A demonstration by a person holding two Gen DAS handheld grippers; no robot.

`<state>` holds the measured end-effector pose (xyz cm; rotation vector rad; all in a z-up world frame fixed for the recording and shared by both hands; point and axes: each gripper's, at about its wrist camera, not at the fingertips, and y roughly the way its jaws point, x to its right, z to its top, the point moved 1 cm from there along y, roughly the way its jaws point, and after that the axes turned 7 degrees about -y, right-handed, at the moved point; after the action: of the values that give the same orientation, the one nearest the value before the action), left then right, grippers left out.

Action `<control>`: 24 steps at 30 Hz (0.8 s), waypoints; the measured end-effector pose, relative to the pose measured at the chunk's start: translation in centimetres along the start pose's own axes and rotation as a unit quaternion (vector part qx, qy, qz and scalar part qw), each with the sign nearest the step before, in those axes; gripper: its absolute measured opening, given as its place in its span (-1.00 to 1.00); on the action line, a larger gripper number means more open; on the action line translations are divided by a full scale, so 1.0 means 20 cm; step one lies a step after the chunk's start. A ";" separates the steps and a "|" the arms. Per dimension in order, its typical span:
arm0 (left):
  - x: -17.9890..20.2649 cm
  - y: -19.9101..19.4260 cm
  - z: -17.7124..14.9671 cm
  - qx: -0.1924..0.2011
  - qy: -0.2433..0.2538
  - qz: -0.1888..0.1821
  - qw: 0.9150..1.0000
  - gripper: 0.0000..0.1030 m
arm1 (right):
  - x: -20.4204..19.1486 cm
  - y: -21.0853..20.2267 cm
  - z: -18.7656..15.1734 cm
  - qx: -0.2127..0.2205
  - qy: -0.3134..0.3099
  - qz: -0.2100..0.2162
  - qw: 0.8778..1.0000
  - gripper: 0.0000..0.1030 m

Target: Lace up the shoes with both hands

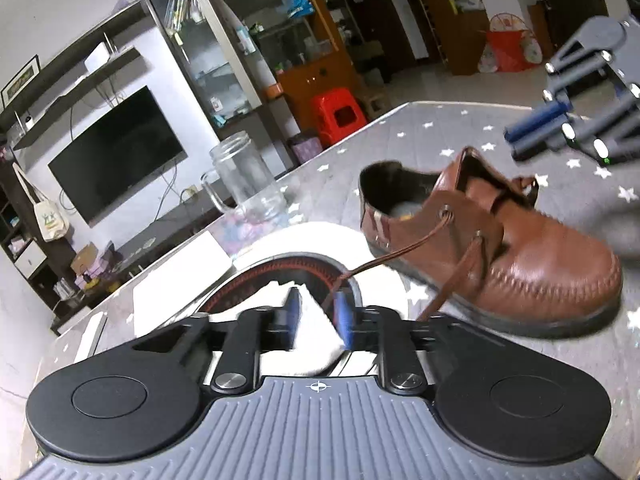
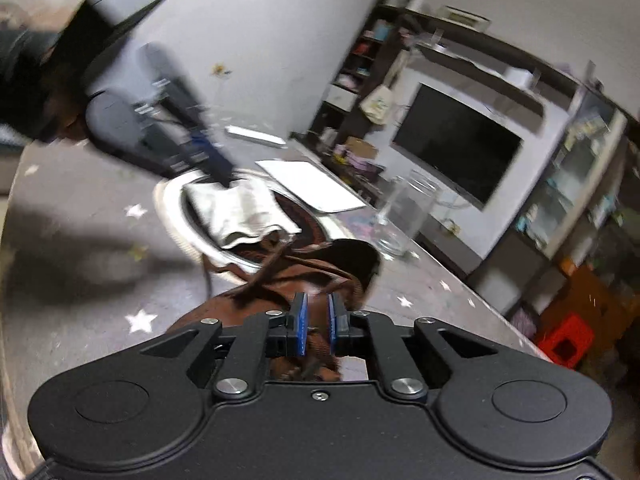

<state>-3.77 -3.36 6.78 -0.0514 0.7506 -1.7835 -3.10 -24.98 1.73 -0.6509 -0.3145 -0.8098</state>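
The table is covered in a grey cloth with white stars, and everything sits on it. Largest on it is the white plate with a dark red patterned ring, holding a folded white cloth.

Just beside the plate lies the brown leather shoe, upright on its dark sole. In the left wrist view its long axis runs from upper left to lower right, heel opening toward the glass mug and rounded toe toward the lower right edge. In the right wrist view the shoe is right under the camera, its opening facing away toward the plate and mug.

A brown lace comes out of an eyelet on the shoe's side flap and runs down toward the left gripper. Another strand hangs from the lower eyelet toward the same place.

The left gripper hovers over the plate with its blue pads clearly apart; the lace end lies against the right-hand pad, not pinched between the two. The right gripper sits above the shoe's tongue, its pads a narrow gap apart with brown leather and lace showing behind; whether it pinches anything I cannot tell. In the left view, the right gripper hangs above the shoe, blurred.
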 end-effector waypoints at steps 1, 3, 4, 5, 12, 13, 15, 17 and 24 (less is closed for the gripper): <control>0.00 -0.01 -0.01 -0.001 0.002 0.001 1.000 -0.35 | 0.02 0.02 -0.01 -0.005 0.008 -0.002 1.000 -0.80; -0.01 -0.02 -0.03 -0.002 0.004 0.000 1.000 -0.35 | 0.07 0.06 -0.04 -0.014 0.029 0.006 0.999 -0.80; -0.02 -0.03 -0.04 -0.002 0.003 -0.003 1.000 -0.35 | 0.09 0.08 -0.05 -0.017 0.047 0.017 0.999 -0.80; -0.02 -0.03 -0.05 -0.002 0.003 -0.005 1.000 -0.34 | 0.11 0.10 -0.06 -0.019 0.066 0.029 0.997 -0.80; -0.08 -0.04 -0.10 -0.012 -0.006 -0.024 1.000 -0.27 | 0.30 0.19 -0.17 0.005 0.188 0.132 0.973 -0.80; -0.08 -0.04 -0.10 -0.013 -0.008 -0.023 1.000 -0.27 | 0.33 0.20 -0.18 0.006 0.201 0.149 0.968 -0.80; -0.10 -0.04 -0.10 -0.015 -0.012 -0.023 1.000 -0.26 | 0.39 0.23 -0.21 0.015 0.221 0.176 0.959 -0.79; -0.10 -0.06 -0.10 -0.014 -0.008 -0.036 0.999 -0.26 | 0.44 0.25 -0.25 0.024 0.245 0.203 0.948 -0.70; -0.02 -0.14 -0.08 -0.003 0.026 -0.102 0.994 -0.25 | 0.55 0.31 -0.36 0.054 0.326 0.296 0.896 -0.69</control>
<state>-6.74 -1.79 7.03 -0.0881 0.8105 -1.9825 8.84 -32.63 -0.88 -0.3066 0.4392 -0.3754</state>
